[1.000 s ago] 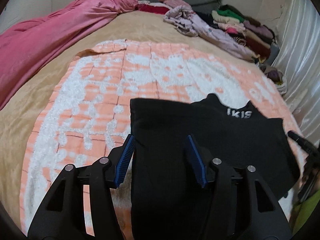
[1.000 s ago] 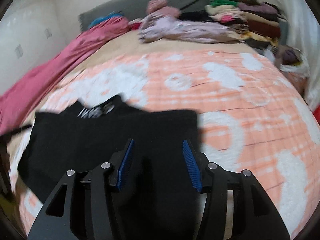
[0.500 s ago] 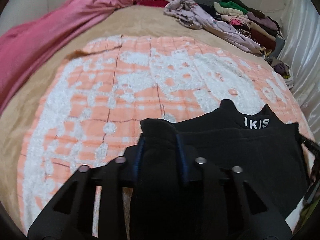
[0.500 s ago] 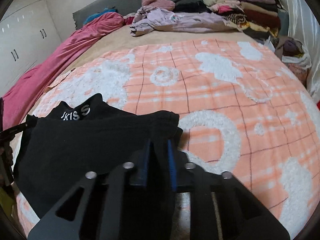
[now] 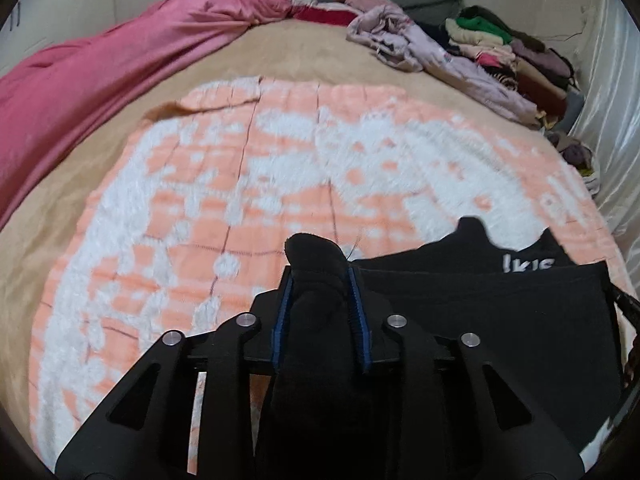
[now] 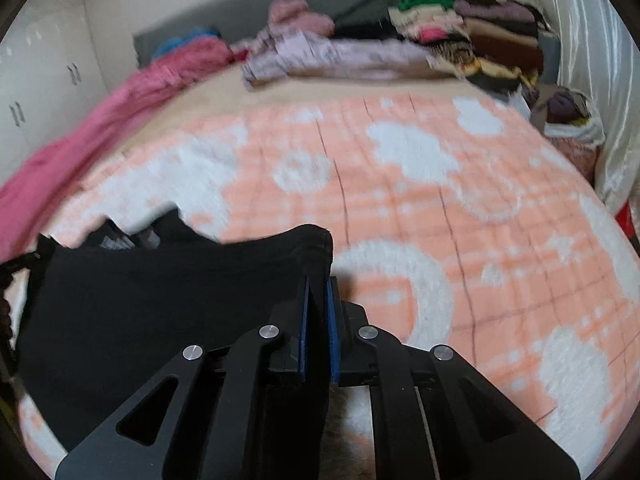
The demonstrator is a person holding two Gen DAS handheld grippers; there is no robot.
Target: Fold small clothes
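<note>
Orange and white blanket (image 5: 248, 184) covering the bed, black garment (image 5: 500, 320) lying at its near edge, left gripper (image 5: 320, 280) opening slightly while pinching one bunched corner, right gripper (image 6: 318, 284) clenching the other corner.

A bedroom in a home: a bed (image 5: 328, 52) is lying under a peach-and-white fleece blanket (image 5: 248, 184), a pink duvet (image 5: 120, 64) is bunching along one side, clothes (image 5: 496, 56) are piling near a grey headboard (image 6: 256, 28), and white wardrobe doors (image 6: 44, 84) are lining the wall.
</note>
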